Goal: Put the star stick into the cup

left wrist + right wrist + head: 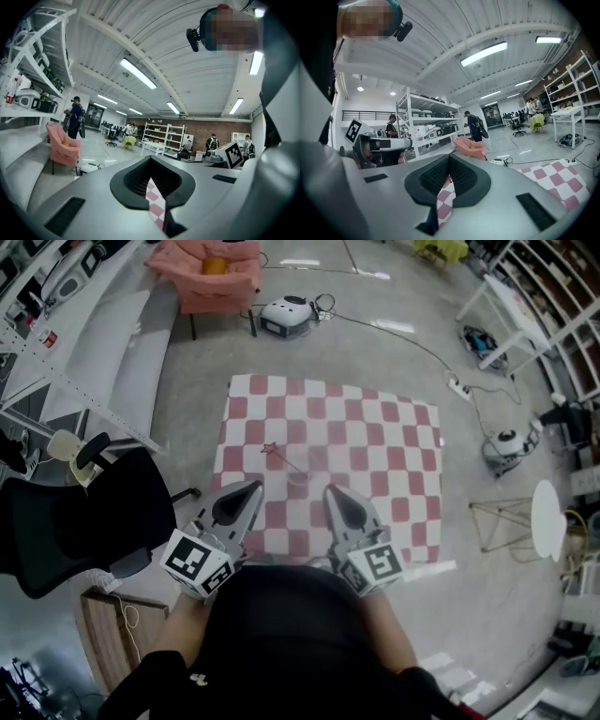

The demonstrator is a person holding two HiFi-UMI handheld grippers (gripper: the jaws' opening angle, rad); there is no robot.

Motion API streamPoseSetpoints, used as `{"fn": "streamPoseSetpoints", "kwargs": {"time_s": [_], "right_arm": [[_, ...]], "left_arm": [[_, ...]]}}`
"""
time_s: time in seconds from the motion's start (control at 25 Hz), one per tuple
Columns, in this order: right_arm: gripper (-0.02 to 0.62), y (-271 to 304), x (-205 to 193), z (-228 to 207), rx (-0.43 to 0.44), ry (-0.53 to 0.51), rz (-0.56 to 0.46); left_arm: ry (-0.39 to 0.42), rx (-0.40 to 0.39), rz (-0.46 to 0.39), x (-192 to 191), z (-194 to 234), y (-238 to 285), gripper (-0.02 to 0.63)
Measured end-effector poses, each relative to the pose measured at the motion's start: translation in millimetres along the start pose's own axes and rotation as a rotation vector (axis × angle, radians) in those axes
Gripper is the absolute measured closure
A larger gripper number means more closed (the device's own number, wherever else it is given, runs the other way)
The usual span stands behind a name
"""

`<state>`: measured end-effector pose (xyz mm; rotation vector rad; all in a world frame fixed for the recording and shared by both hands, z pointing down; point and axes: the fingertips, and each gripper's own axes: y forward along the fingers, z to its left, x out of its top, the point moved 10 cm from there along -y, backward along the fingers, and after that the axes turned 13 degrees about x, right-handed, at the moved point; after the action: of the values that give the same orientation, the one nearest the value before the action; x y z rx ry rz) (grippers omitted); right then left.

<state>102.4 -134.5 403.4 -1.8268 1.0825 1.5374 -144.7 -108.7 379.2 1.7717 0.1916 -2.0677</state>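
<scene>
Hovering at the checkered mat's [375,437] near edge, left gripper [251,489] and right gripper [332,491] both closed, empty; star stick [285,459] lies just beside the clear cup [301,477].

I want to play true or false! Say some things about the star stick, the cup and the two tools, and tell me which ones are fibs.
1. The star stick is already inside the cup. False: it lies flat on the checkered cloth, outside the cup.
2. The left tool is shut with nothing in it. True.
3. The checkered cloth is blue and white. False: it is red and white.
4. A pink armchair stands on the floor beyond the cloth. True.
5. The right tool is holding the cup. False: it is shut and empty, and the cup stands on the cloth in front of it.
</scene>
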Motion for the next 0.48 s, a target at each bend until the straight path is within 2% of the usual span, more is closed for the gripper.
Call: {"fn": "streamPoseSetpoints", "kwargs": {"time_s": [0.12, 0.28, 0.48], "right_arm": [[0.580, 3.8, 0.8, 4.5, 0.032, -0.007, 0.011], [0.580, 7.2, 0.8, 10.7, 0.052, -0.050, 0.036], [0.580, 12.1, 4.1, 23.5, 0.084, -0.123, 0.071]], "left_arm": [[0.030, 0.004, -0.025, 1.6, -4.8, -6.2, 0.566], [0.028, 0.053, -0.049, 1.5, -6.3, -10.5, 0.566], [-0.031, 0.054, -0.051, 0.8, -5.5, -16.4, 0.566]]}}
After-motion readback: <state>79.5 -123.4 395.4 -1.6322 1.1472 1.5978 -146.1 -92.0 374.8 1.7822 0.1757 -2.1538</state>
